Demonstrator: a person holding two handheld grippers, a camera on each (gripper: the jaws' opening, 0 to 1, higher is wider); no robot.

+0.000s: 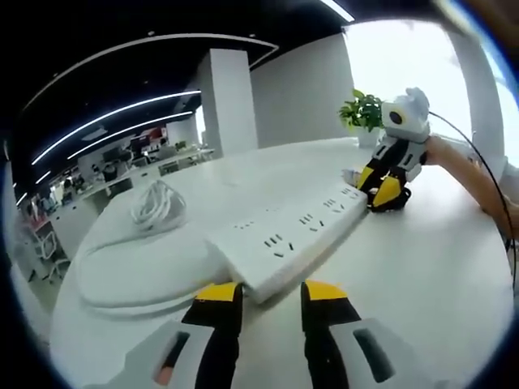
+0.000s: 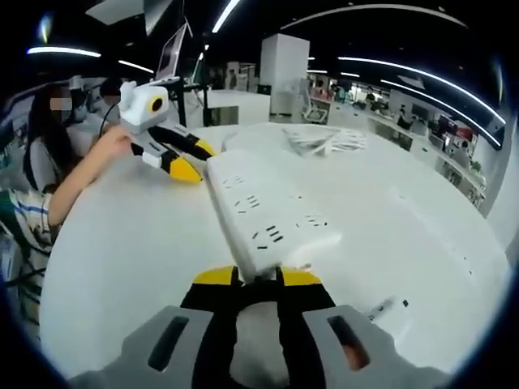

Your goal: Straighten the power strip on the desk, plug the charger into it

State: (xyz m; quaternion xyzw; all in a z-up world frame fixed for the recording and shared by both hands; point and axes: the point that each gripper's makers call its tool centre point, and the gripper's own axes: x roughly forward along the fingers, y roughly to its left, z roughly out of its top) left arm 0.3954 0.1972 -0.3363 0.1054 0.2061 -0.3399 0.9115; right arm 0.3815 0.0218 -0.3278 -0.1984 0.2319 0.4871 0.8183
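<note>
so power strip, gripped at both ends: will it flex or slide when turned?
Probably stiff: the power strip reads as one straight, boxy plastic body between the left gripper and right gripper. Likely slides easily on the smooth white desk. Its coiled cord may drag.

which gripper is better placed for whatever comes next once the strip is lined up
Right, probably. The right gripper and left gripper are at opposite ends of the power strip. A small white piece, possibly the charger, lies on the desk beside the right gripper's end.
</note>
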